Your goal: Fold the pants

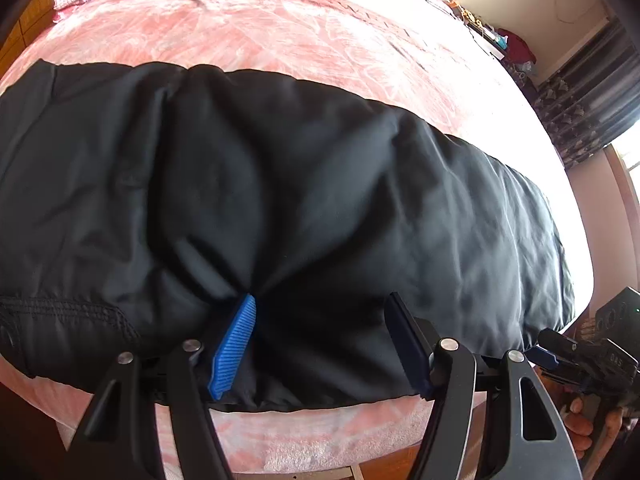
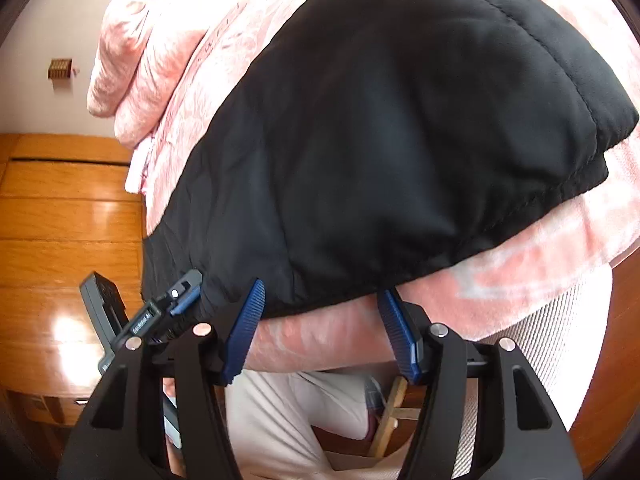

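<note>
Left wrist view shows black pants [image 1: 280, 200] lying across a pink bed [image 1: 280, 32], mid-fold, with the left gripper [image 1: 324, 316] and right gripper [image 2: 320, 300] both spread over the bottom hem, gripping nothing; next, likely pinching that edge.

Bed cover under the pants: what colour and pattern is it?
Pink plush bed cover with a pale, whitish leaf-like pattern; clearest in the left wrist view.
</note>
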